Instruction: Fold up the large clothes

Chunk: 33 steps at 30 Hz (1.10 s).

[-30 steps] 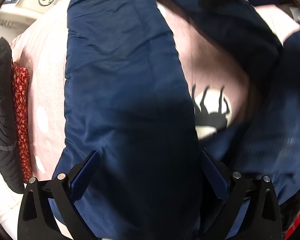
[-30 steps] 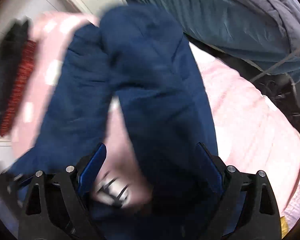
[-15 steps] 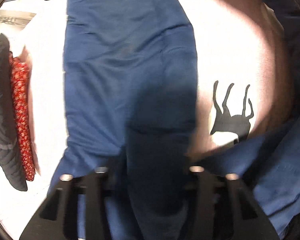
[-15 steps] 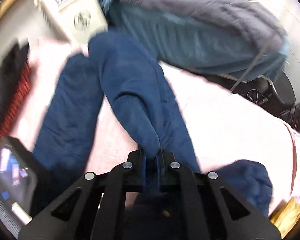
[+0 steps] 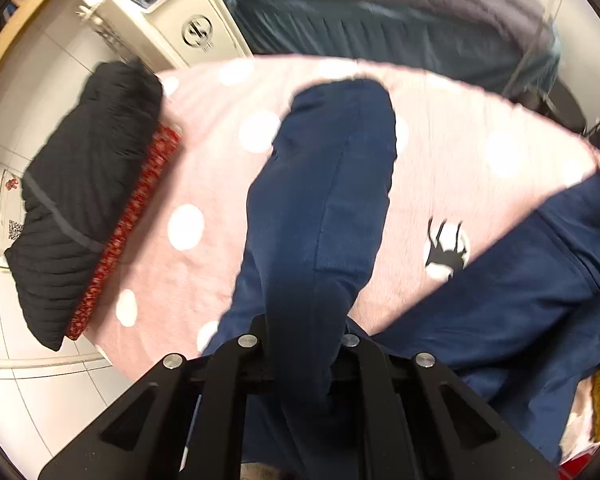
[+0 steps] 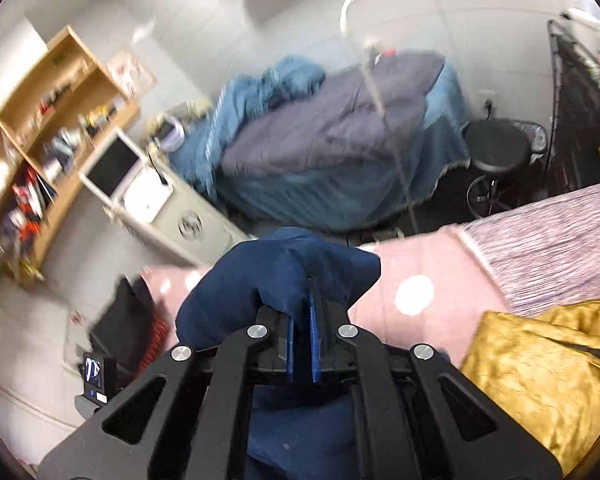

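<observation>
Navy-blue fabric, the large garment, is the thing being handled, and every place is told from the pink bedspread with white dots on which it partly lies. One long section of the garment runs up the middle of the bedspread from the left gripper, whose jaws are drawn together and clamped on it; more of the garment spreads over the bedspread's right side, just beside a dot bearing a black animal figure. On the bedspread's left edge lies a folded black garment with a red patterned cloth touching it on the bedspread side. Beyond the bedspread's far left corner stands a cream cabinet with a round emblem. In the right wrist view the right gripper has its blue-padded fingers closed on a bunched fold of the same garment, held up above the bedspread. A mustard-gold cloth lies on the bedspread's right part. Past the bedspread's far edge are a bed with blue and grey covers, a black stool and wooden shelves at the far left. Much of this view is blurred.
</observation>
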{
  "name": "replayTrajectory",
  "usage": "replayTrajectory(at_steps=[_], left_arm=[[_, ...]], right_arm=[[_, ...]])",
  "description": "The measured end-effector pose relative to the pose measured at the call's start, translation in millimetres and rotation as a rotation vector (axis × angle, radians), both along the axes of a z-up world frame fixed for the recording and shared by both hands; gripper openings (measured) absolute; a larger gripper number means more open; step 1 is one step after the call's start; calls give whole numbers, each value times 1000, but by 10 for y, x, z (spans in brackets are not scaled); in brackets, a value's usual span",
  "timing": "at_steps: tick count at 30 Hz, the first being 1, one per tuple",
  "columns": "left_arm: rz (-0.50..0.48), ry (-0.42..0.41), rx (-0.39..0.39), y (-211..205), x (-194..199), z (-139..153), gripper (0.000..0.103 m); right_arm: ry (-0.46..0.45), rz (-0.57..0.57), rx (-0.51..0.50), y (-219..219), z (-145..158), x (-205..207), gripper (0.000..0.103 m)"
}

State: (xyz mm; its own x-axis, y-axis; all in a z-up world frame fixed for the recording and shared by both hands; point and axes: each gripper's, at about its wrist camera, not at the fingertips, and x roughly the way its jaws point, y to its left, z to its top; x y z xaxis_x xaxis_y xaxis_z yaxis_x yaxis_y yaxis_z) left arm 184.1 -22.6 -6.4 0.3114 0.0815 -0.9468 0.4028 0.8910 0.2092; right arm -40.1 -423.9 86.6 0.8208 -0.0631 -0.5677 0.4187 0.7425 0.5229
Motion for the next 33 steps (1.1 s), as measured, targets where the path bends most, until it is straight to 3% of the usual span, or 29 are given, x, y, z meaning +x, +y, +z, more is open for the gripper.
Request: replayTrajectory(at_steps=[5,8,11,12,13,15,17,18,19,20,25,28,31,33], left_arm=[[5,-106,-78,-31,72,571,9],[15,-211,-136,-26,213,947,9],[45,-240,-216,-16,452,1119,10],[54,-213,-278,-20,611,1104,16],[58,-193,-292,-57,716,1033,20],[72,-158,-281,-147,887,860,49],[28,-83,-269,-287,977,526,66],[20,-71,-272,-313,969,435,73],[14,-57,-280,-320,931,280,77],[20,-46,-287,-305,907,199,85],[124,36,-294,94,626,-268,88],[130,32,-269,366,276,-405,88],[52,20,-227,450,-196,-487,88],[-77,14,-175,328,-616,-571,88]], right_arm=[[-139,-115,-81,-127,697,-669,6],[-221,-230,-97,-320,1009,-1142,6],[-215,-358,-134,-592,1132,-1562,6],[-190,-384,-120,-743,1092,-1632,7],[-168,-423,-100,-885,1019,-1699,9],[-108,-491,-45,-1101,773,-1759,17],[37,-529,44,-1265,382,-1776,40],[83,-532,74,-1277,195,-1766,45],[102,-515,105,-1273,3,-1775,59],[113,-514,145,-1219,-252,-1804,66],[233,-479,235,-771,-1091,-1895,66],[288,-433,215,-445,-1324,-1907,66],[372,-326,82,-56,-1339,-1829,66],[424,-221,15,226,-1398,-1695,67]])
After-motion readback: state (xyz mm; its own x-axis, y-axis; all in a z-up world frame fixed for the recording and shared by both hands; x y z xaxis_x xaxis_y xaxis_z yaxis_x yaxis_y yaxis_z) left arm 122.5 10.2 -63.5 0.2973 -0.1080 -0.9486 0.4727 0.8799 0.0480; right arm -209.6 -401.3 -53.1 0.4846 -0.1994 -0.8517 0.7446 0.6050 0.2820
